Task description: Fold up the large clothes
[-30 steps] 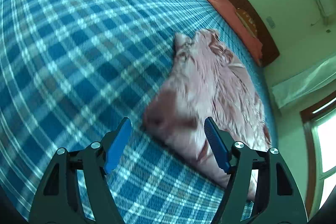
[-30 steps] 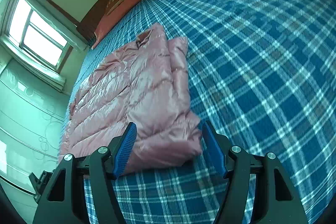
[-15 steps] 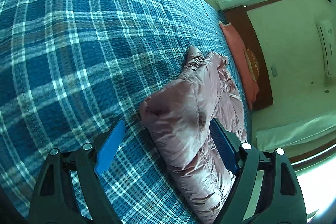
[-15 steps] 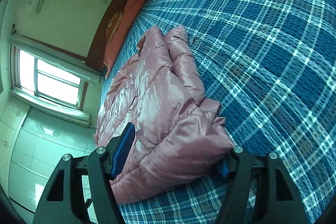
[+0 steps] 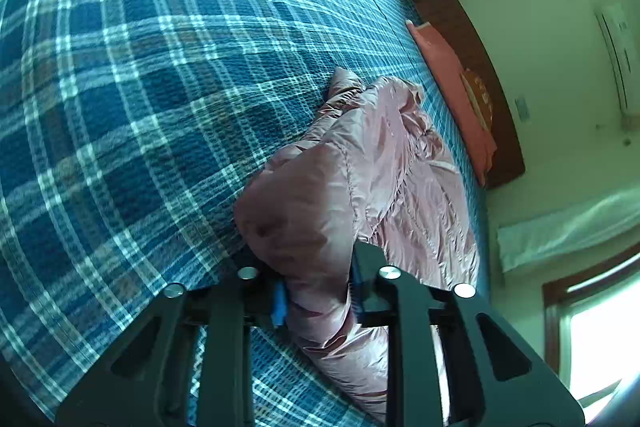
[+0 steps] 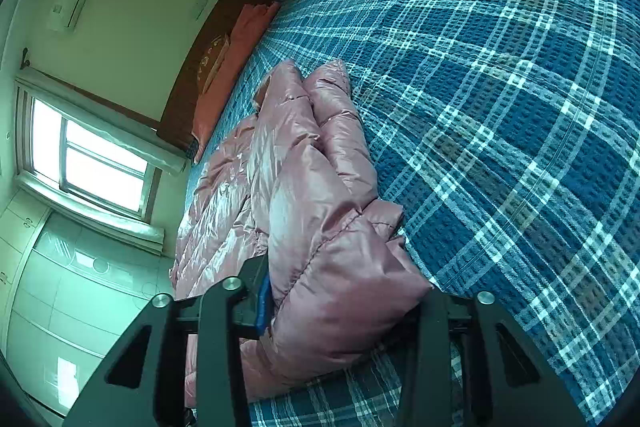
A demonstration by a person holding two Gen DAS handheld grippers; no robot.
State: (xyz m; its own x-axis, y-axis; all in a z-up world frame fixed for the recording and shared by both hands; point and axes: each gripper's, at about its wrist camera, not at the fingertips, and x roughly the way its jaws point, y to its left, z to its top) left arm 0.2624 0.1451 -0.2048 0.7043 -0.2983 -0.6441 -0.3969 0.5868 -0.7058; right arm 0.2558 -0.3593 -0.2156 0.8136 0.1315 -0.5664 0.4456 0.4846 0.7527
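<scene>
Left wrist view is mostly bed [image 5: 140, 87]: a blue plaid cover with a bumpy waffle weave, running up to a salmon pillow [image 5: 452, 87] against a dark wood headboard [image 5: 492, 99]. On it lies the jacket [image 5: 400, 167], a glossy pink puffer with stitched quilting, already doubled lengthwise, near the bed's window-side edge.

Left gripper [image 5: 318, 297] is clamped on the near hem corner, fabric bunched between the blue pads [image 5: 279, 303]. Right gripper [image 6: 340, 303] has the other hem corner [image 6: 340, 287] jammed between its fingers, but only one pad shows and the puff hides the rest, so I'd say it's closed on it, just less tightly squeezed.

What worries me: that shell looks slick and full of air, so I reckon the layers could slide apart or squirt out of the grip once the hem gets lifted toward the collar. The right grab looks like mostly puff, and if it lets go first, the fold ends up crooked.
</scene>
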